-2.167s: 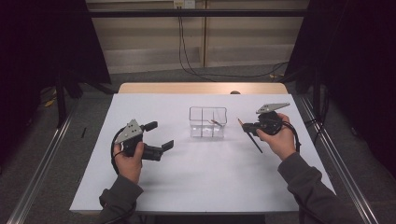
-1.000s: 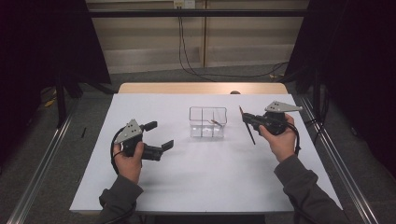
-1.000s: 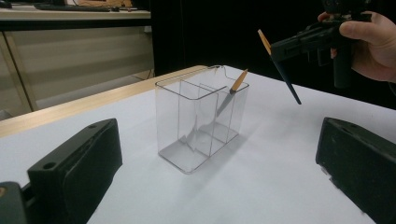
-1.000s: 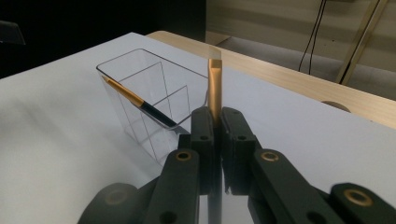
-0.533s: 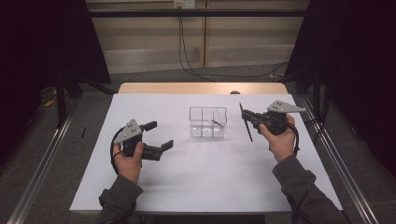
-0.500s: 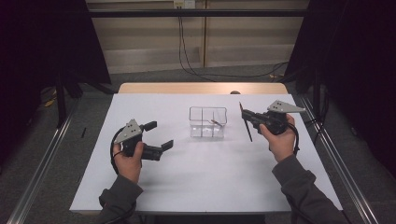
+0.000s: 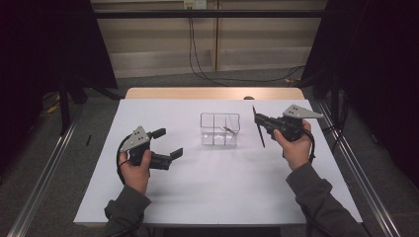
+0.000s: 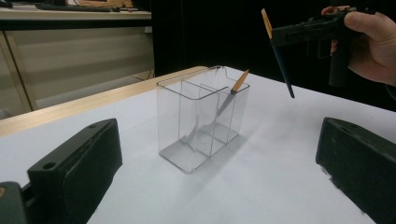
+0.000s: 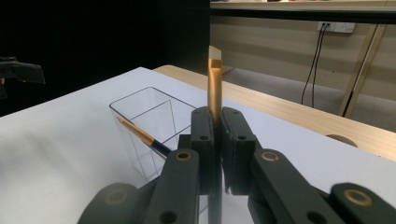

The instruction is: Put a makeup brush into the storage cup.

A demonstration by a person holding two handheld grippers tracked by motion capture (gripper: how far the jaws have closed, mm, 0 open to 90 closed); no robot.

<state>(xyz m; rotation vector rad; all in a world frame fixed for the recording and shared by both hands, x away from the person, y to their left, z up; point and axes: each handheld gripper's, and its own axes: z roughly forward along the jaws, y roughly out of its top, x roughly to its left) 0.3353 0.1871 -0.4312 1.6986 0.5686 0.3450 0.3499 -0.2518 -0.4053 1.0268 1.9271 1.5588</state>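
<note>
1. Compared with the frame two seconds before, the right tongs now hold the brush more upright; before, it slanted low toward the person, and the hand was a little nearer to the person's side.
2. In the last second nothing has moved; both hands stay where they were.
3. The right tongs are closed tight on the brush, near its gold upper part; the dark handle hangs down below the jaws, above the white table.
4. The left tongs are wide open and hold nothing; their jaws point toward the clear box.
5. The clear box stands between the two tongs, just beside the tip of the right ones and well apart from the left ones.
6. A second brush leans inside the box, in the compartment on the side of the right tongs.
7. The box top is open; the bare table around both tongs gives free room, and the table edges are well apart from them.
</note>
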